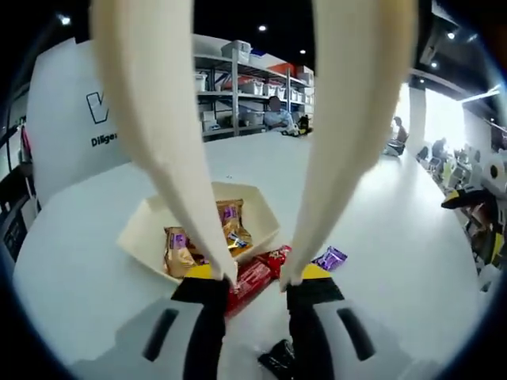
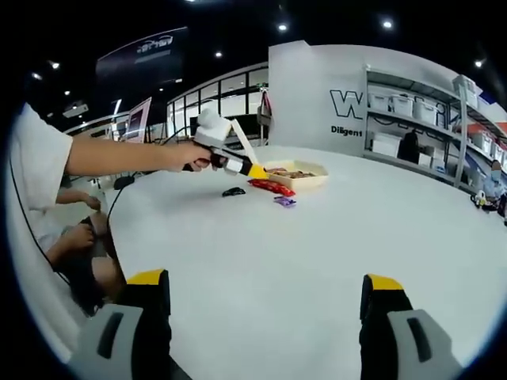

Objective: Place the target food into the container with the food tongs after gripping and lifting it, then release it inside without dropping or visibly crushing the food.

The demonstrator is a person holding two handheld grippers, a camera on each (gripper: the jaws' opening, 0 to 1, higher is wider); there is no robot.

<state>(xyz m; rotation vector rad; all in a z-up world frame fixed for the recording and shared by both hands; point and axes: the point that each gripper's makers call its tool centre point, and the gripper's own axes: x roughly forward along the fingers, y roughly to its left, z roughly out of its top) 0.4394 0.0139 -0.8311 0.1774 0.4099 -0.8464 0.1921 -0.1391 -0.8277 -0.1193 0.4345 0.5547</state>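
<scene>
While two gold-wrapped snacks [image 1: 181, 252] already lie in the cream container [image 1: 141, 235], the left gripper [image 1: 255, 285] holds the food tongs [image 1: 238, 142] spread and empty above the red packet [image 1: 255, 275] on the white table [image 1: 380, 237], so gripping, lifting and releasing remain.

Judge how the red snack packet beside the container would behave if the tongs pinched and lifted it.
The red snack packet looks like glossy film, so it would probably be slippery between the smooth cream tongs. It lies long and flat on the white table, so it likely sags if gripped at one end. It seems light, and unlikely to roll.
</scene>
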